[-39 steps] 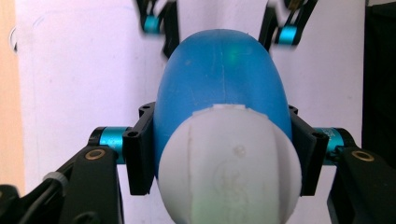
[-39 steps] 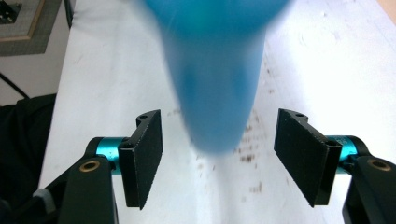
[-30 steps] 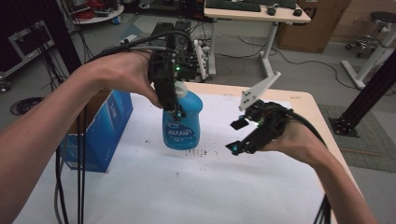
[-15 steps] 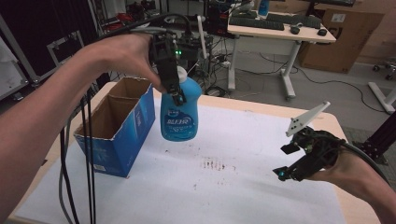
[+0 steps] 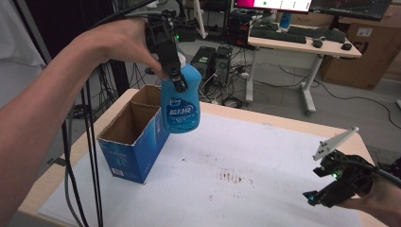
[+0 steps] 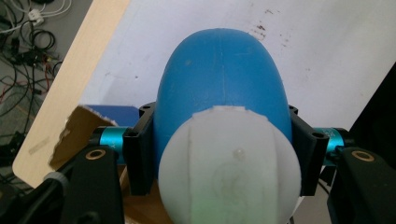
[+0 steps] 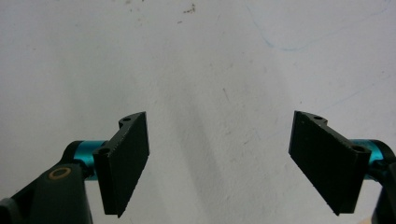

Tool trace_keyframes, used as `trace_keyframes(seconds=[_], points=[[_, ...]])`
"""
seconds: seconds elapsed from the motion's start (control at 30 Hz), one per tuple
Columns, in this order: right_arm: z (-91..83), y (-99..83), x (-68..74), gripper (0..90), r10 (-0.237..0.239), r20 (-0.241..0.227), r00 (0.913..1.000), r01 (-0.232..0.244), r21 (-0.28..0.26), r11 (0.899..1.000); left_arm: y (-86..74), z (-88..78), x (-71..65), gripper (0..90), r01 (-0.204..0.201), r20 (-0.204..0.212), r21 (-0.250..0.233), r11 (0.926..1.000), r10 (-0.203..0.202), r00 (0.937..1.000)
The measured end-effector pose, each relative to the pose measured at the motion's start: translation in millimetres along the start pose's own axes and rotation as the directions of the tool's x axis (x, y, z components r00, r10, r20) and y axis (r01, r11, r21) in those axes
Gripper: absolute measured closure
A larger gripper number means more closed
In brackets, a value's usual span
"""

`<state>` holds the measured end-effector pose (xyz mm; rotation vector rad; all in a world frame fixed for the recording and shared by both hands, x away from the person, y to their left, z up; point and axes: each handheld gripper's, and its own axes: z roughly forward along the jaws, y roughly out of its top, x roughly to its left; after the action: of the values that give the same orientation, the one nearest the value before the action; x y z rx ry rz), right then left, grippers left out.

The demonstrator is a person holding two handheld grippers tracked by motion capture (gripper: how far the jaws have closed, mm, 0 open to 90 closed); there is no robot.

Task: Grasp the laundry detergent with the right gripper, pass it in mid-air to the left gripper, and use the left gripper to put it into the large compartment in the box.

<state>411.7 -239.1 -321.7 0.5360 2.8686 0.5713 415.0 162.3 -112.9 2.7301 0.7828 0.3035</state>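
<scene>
From the high view, the left gripper (image 5: 176,80) holds a blue bottle (image 5: 180,106) in the air, above the table's left side, just over the right rim of an open blue box (image 5: 135,149) that stands near the left edge. The right gripper (image 5: 333,187) hovers low by the table's (image 5: 265,184) near right corner.

In the left gripper view, the jaws are clamped on the bottle's (image 6: 222,88) shoulders below its white cap (image 6: 229,170).

In the right gripper view, the jaws stand wide apart, holding nothing, over the white table top (image 7: 219,60).
</scene>
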Motion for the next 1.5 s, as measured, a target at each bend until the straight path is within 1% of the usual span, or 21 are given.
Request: trace_keyframes(seconds=[0.07, 0.1, 0.13, 0.17, 0.2, 0.23, 0.27, 0.3, 0.33, 0.37, 0.5, 0.6, 0.7, 0.73, 0.77, 0.8, 1.13, 1.2, 1.33, 1.37, 1.5], points=[[2.0, -1.7, 0.7, 13.1, 0.007, 0.0, 1.0, -0.007, 0.018, 1.0, -10.5, -9.3, 4.1, 38.3, 0.03, -0.018, -0.016, 0.9994, -0.03, 0.9994], [2.0, -1.7, 0.7, 13.1, 0.007, 0.0, 1.0, -0.007, 0.018, 1.0, -10.5, -9.3, 4.1, 38.3, 0.03, -0.018, -0.016, 0.9994, -0.03, 0.9994], [4.4, -3.2, 0.1, 13.1, 0.01, -0.006, 0.9999, -0.01, 0.03, 1.0, -17.6, -15.0, 7.3, 38.3, 0.058, -0.028, -0.02, 0.9981, -0.059, 0.9979], [4.8, -3.6, 0.0, 13.1, 0.007, -0.004, 1.0, -0.006, 0.033, 0.999, -17.6, -15.0, 7.3, 38.3, 0.058, -0.028, -0.02, 0.9981, -0.059, 0.9979], [5.2, -4.0, -0.1, 13.1, 0.007, -0.003, 1.0, -0.007, 0.03, 1.0, -24.4, -20.1, 10.1, 38.3, 0.07, -0.043, -0.021, 0.9973, -0.071, 0.9966], [5.2, -4.0, -0.1, 13.1, 0.007, -0.003, 1.0, -0.007, 0.03, 1.0, -24.4, -20.1, 10.1, 38.3, 0.07, -0.043, -0.021, 0.9973, -0.071, 0.9966], [5.7, -4.8, -0.6, 13.1, 0.009, -0.01, 0.9999, -0.009, 0.026, 1.0, -31.7, -24.7, 13.5, 38.3, 0.088, -0.055, -0.026, 0.9958, -0.09, 0.9944], [5.7, -4.8, -0.6, 13.1, 0.009, -0.01, 0.9999, -0.009, 0.026, 1.0, -31.7, -24.7, 13.5, 38.3, 0.088, -0.055, -0.026, 0.9958, -0.09, 0.9944], [6.5, -5.1, -0.1, 13.1, 0.016, -0.008, 0.9998, -0.016, 0.032, 0.999, -39.1, -28.1, 16.6, 38.2, 0.117, -0.062, -0.028, 0.9928, -0.118, 0.991], [7.1, -5.1, 0.0, 13.1, 0.017, -0.006, 0.9998, -0.017, 0.034, 0.999, -39.1, -28.1, 16.6, 38.3, 0.117, -0.062, -0.028, 0.9928, -0.118, 0.991], [9.4, -5.1, -0.3, 13.1, 0.014, -0.001, 0.9999, -0.014, 0.038, 0.999, -51.5, -32.2, 22.8, 38.3, 0.151, -0.067, -0.01, 0.9884, -0.152, 0.9862], [11.4, -4.0, 0.8, 13.1, 0.016, -0.002, 0.9999, -0.016, 0.045, 0.999, -62.2, -34.9, 28.5, 38.3, 0.189, -0.08, 0.003, 0.982, -0.188, 0.9789], [12.4, -3.2, 1.0, 13.1, 0.016, -0.003, 0.9999, -0.016, 0.048, 0.999, -67.2, -36.1, 30.8, 38.3, 0.201, -0.09, 0.009, 0.9795, -0.2, 0.9758], [13.0, -3.0, 0.6, 13.1, 0.011, -0.002, 0.9999, -0.011, 0.047, 0.999, -72.4, -37.2, 33.1, 38.3, 0.219, -0.097, 0.01, 0.9757, -0.217, 0.9713], [13.0, -3.0, 0.6, 13.1, 0.011, -0.002, 0.9999, -0.011, 0.047, 0.999, -72.4, -37.2, 33.1, 38.3, 0.219, -0.097, 0.01, 0.9757, -0.217, 0.9713], [13.9, -2.8, 0.1, 13.1, 0.012, -0.002, 0.9999, -0.011, 0.051, 0.999, -77.3, -37.9, 35.4, 38.3, 0.233, -0.101, 0.01, 0.9725, -0.231, 0.9678], [18.4, 0.0, 1.6, 13.1, 0.009, 0.005, 1.0, -0.009, 0.062, 0.998, -93.2, -30.6, 40.5, 38.2, 0.265, -0.107, 0.037, 0.9634, -0.26, 0.9596], [18.8, 0.3, 1.4, 13.2, -0.001, 0.005, 1.0, 0.0, 0.063, 0.998, -94.9, -28.3, 40.8, 38.2, 0.262, -0.107, 0.041, 0.9642, -0.257, 0.9606], [18.5, 0.2, 2.3, 13.1, 0.003, 0.009, 1.0, -0.004, 0.065, 0.998, -98.6, -22.7, 41.8, 38.2, 0.271, -0.098, 0.038, 0.9618, -0.266, 0.9588], [18.6, 0.0, 2.3, 13.1, 0.002, 0.008, 1.0, -0.002, 0.062, 0.998, -99.5, -20.2, 42.1, 38.2, 0.265, -0.096, 0.04, 0.9634, -0.261, 0.9607], [18.4, -1.1, 3.1, 13.1, 0.005, 0.013, 0.9999, -0.006, 0.061, 0.998, -103.0, -11.0, 43.5, 38.2, 0.265, -0.082, 0.036, 0.9635, -0.262, 0.9616]])
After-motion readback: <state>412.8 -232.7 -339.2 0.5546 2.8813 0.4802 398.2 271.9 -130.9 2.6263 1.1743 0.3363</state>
